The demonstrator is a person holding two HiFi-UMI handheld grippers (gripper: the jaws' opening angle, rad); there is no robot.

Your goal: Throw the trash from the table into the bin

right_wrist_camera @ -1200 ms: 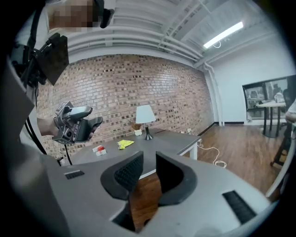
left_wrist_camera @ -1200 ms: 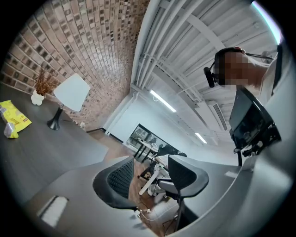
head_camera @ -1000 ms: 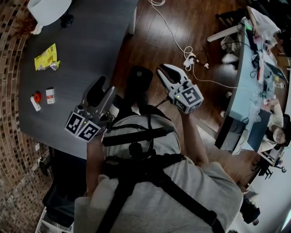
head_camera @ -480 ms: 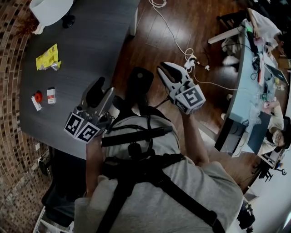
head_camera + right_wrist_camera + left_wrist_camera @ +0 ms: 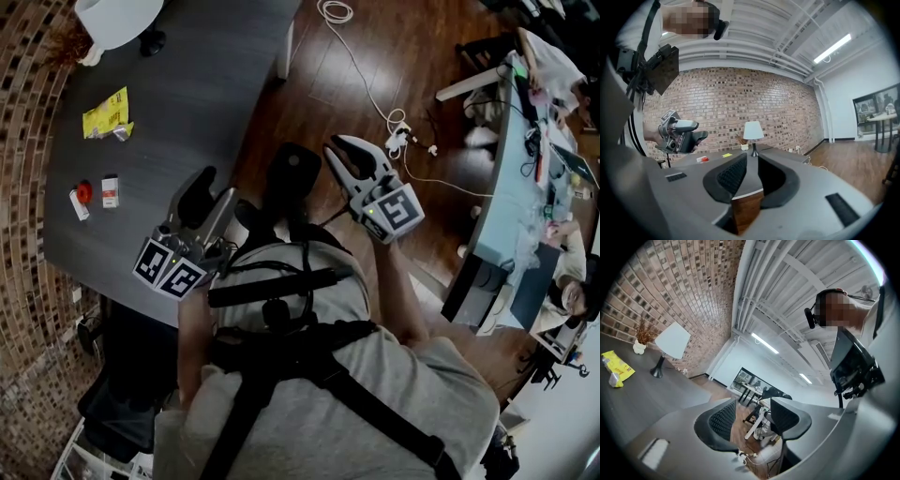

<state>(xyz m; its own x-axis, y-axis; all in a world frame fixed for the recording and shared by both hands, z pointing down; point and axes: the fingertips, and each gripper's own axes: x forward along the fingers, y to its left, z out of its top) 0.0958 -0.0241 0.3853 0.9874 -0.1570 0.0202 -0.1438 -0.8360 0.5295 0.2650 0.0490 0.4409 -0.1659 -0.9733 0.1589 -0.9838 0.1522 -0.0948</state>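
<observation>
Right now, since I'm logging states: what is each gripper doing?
Left tongs: open, empty.
Right tongs: slightly open, empty.

Colours around the dark grey table
A yellow wrapper and a red-and-white scrap are lying on it; mottled brown brick wall is running beside it, reddish-brown wooden floor spreading past it.

White lamp on grey table
</observation>
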